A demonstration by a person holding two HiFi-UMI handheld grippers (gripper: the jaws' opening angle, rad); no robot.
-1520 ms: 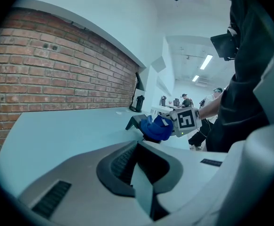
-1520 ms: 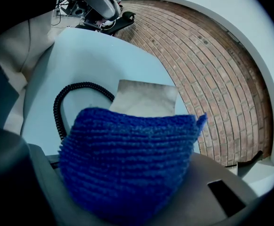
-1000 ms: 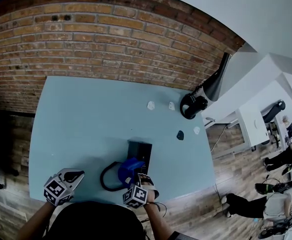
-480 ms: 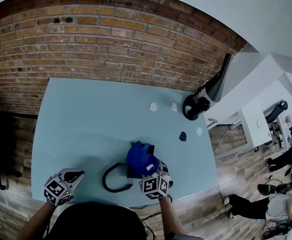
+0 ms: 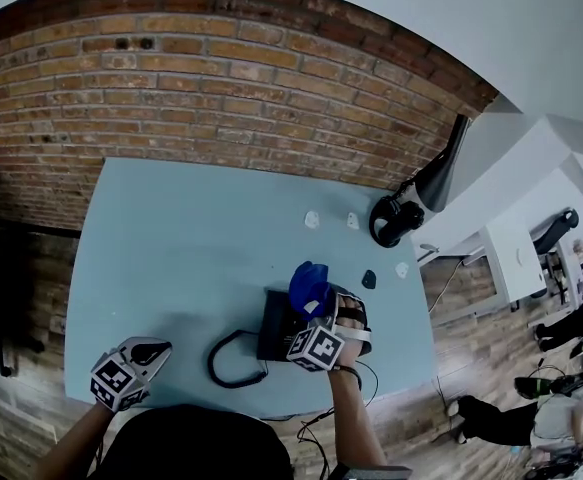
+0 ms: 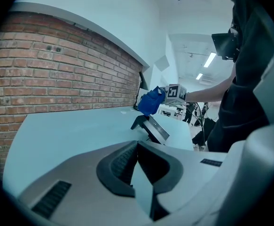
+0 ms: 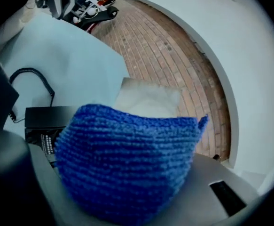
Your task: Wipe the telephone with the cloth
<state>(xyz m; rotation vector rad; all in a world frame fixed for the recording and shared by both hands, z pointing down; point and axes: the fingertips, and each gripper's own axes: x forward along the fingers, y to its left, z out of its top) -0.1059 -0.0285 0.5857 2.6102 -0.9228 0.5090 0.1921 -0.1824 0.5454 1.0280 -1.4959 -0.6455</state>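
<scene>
You are mid-wipe. The telephone (image 5: 276, 326) is sitting near the table's front edge, and your right gripper (image 5: 321, 308) is clenching the blue cloth (image 5: 309, 286) over its far right corner. Whether the cloth is touching it is unclear. The next move is likely calling for pressing down and dragging it across the housing. Your left gripper (image 5: 143, 356) is waiting closed and empty, well apart at front left. The brick wall (image 5: 221, 78) is backing the pale blue table (image 5: 171, 238), and white scraps (image 5: 312, 219) are lying toward the far edge.
</scene>
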